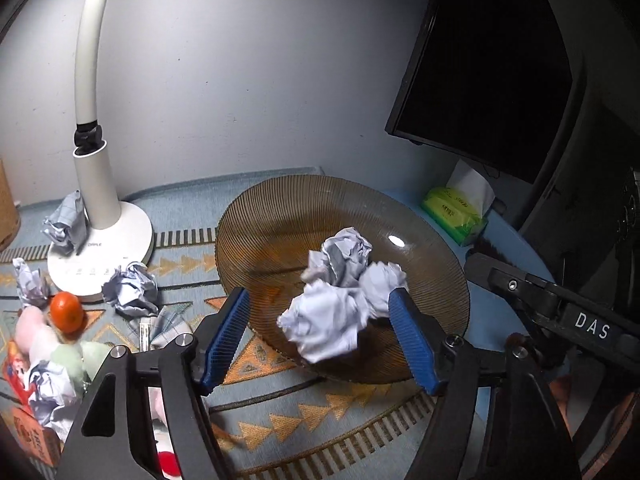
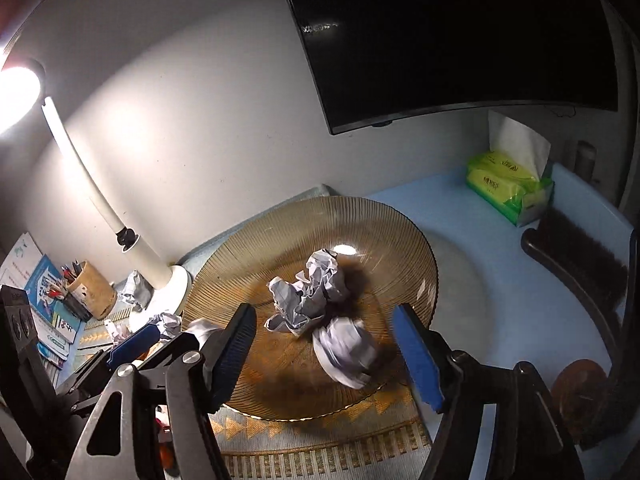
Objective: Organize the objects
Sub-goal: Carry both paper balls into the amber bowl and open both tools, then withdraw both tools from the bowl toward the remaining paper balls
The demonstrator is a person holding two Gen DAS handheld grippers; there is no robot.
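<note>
- Left gripper (image 1: 320,330) hangs over the near rim of the plate (image 1: 256,216), jaws spread apart, blue pads clear on both sides.
- A blurred paper ball (image 1: 326,326) sits between those pads; no pad presses on it, though whether it touches the plate I cannot tell.
- Two more paper balls (image 1: 346,260) lie bunched at the plate's middle, touching each other.
- Right gripper (image 2: 324,348) is over the same plate from the other side, jaws wide too, nothing pinched.
- Between its pads a blurred ball (image 2: 346,354) lies by the plate's near edge, just beside the crumpled heap (image 2: 310,292) in the centre.
- Plate sits on a patterned mat (image 1: 280,420) on the desk.
- Left of the plate: lamp (image 1: 100,240) at the mat's far edge, loose paper wads (image 1: 130,290) round its base, an orange (image 1: 66,312) near the left edge.
- Tissue pack (image 2: 508,188) stands at the desk's far right corner, under a dark monitor (image 2: 440,32).
</note>
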